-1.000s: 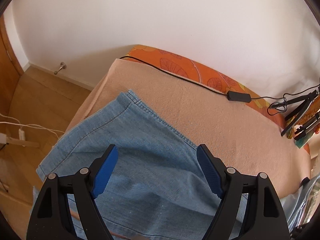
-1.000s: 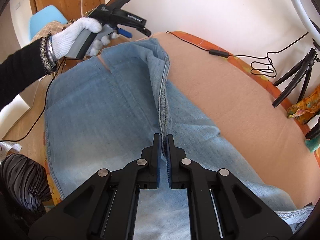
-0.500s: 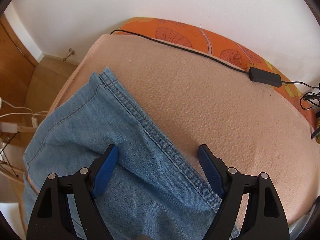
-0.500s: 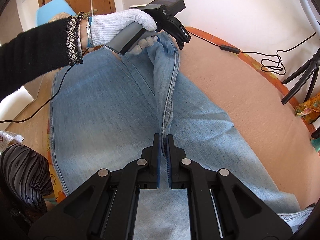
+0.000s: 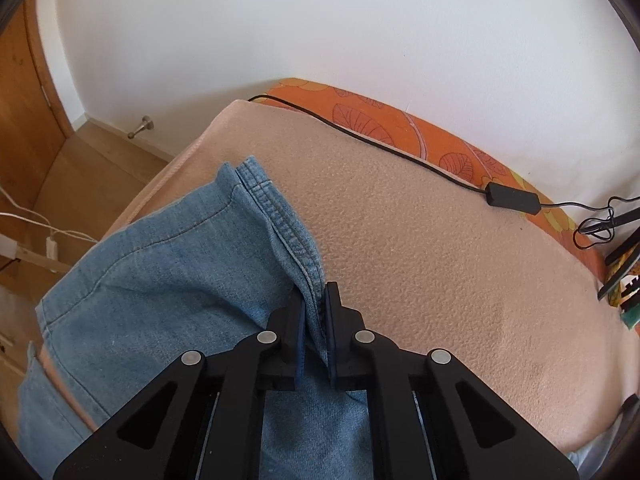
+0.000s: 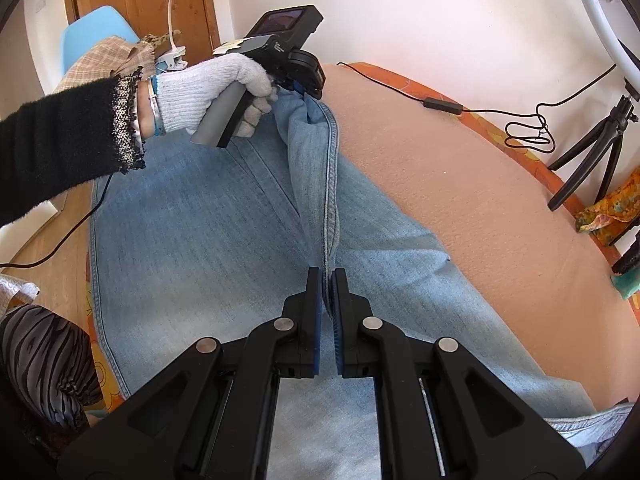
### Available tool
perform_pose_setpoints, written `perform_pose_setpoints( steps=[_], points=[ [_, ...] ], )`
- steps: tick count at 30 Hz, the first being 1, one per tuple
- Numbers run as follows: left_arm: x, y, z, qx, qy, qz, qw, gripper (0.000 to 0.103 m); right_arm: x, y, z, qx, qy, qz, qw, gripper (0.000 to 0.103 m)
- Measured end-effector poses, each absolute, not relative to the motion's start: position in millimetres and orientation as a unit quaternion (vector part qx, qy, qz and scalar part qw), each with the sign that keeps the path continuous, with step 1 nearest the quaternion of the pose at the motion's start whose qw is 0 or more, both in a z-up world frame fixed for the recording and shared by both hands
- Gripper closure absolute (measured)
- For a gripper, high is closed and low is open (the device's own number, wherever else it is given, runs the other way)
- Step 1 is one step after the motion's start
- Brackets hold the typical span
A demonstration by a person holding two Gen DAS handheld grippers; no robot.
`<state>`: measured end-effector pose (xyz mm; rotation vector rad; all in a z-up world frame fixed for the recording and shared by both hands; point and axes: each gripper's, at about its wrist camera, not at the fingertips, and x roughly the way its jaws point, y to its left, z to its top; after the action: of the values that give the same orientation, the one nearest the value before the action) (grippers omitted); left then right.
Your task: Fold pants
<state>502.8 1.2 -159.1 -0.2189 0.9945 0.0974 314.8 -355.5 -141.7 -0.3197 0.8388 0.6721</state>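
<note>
My left gripper (image 5: 313,300) has just closed and pinches the seam of the pants (image 5: 168,280). My right gripper (image 6: 327,280) pinches the same seam. The pants lie on the blanket (image 5: 440,240).

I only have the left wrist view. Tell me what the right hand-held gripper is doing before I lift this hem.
Observer: The right hand-held gripper is shut on the jeans, pinching the side seam further along the same leg.
Operator: Report what lies between the two grippers.
Observer: The seam stands up as a ridge from there to your left hand-held gripper, which has just closed on the hem end.
Operator: Say what is behind my gripper.
Observer: A blue chair, on the floor beyond the bed.
</note>
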Motion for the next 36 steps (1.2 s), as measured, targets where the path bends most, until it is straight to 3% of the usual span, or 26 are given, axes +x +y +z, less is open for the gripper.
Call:
perform_pose_setpoints(
  steps=[18, 28, 36],
  points=[
    [363, 93, -68, -0.193, 0.354, 0.006, 0.915, 0.098, 282, -354, -80, -0.161, 0.366, 0.254, 0.881, 0.097],
    [261, 111, -88, -0.224, 0.341, -0.009, 0.913, 0.099, 202, -347, -75, -0.179, 0.372, 0.256, 0.874, 0.097],
    [201, 127, -119, -0.274, 0.344, 0.007, 0.898, 0.099, 158, -335, -111, -0.179, 0.401, 0.267, 0.858, 0.097]
  ],
)
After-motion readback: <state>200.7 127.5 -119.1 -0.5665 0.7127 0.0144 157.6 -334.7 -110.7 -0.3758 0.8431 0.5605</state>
